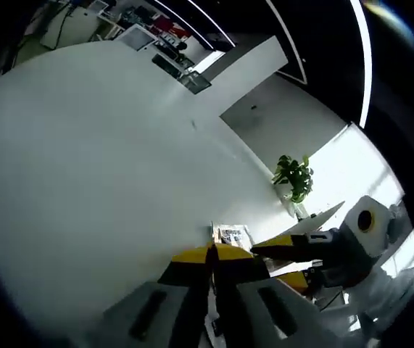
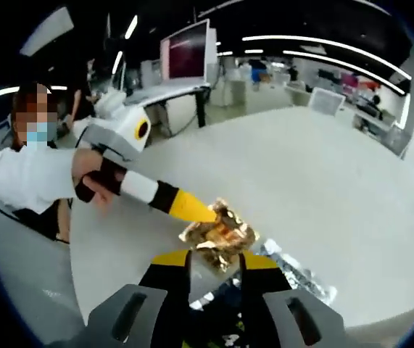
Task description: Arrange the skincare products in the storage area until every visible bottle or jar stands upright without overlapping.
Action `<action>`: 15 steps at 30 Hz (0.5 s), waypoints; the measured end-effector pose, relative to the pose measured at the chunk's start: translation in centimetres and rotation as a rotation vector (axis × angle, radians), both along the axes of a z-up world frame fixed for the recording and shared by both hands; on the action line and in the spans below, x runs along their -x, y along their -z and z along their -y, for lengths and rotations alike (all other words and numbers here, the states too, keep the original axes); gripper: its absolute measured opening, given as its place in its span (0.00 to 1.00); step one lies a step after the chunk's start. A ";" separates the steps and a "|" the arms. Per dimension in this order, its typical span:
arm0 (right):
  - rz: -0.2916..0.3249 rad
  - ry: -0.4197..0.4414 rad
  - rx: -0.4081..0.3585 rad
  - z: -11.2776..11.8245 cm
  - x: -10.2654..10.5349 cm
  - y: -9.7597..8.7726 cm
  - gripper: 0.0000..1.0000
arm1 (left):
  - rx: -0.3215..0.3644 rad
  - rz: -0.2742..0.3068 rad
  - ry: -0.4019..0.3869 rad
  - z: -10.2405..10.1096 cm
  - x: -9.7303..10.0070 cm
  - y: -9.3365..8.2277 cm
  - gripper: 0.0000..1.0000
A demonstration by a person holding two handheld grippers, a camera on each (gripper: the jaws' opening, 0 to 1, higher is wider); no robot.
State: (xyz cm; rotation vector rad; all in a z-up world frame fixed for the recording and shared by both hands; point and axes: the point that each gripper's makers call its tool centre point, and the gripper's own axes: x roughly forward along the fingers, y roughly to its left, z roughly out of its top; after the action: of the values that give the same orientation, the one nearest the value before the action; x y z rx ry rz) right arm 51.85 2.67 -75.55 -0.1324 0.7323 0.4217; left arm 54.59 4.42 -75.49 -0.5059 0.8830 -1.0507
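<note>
A crinkled golden packet (image 2: 217, 230) hangs just past my right gripper (image 2: 215, 258), whose jaws stand apart with the packet's lower edge between the tips. My left gripper (image 2: 205, 211), held by a person's hand (image 2: 94, 180), comes in from the left, and its yellow tip meets the packet's upper corner. In the left gripper view the packet (image 1: 233, 234) is small, just beyond my left gripper (image 1: 211, 254), whose jaws are pressed together on its edge. My right gripper (image 1: 265, 254) reaches in from the right with its jaws apart. No bottle or jar is in sight.
A silver foil packet (image 2: 297, 274) lies on the big white table (image 2: 337, 167) near its front edge. A person in a white sleeve (image 2: 29, 177) stands at the left. Desks and a monitor (image 2: 186, 52) are behind. A potted plant (image 1: 294, 177) stands off the table.
</note>
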 end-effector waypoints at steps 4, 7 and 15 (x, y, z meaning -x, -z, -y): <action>0.001 -0.007 0.060 0.3 -0.6 0.9 0.15 | -0.048 0.040 0.016 0.1 0.3 0.2 0.00; -0.004 0.002 0.054 0.5 -1.0 1.3 0.13 | -0.062 0.068 0.025 0.4 0.6 0.0 0.00; -0.030 -0.013 0.077 0.6 -1.2 2.5 0.11 | -0.131 0.121 0.047 0.3 -0.1 1.0 0.00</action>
State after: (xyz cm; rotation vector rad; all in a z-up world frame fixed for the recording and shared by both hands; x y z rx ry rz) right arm 53.09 2.03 -78.06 -0.2041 0.7775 0.4088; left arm 54.70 4.09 -76.48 -0.3099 0.8529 -1.0475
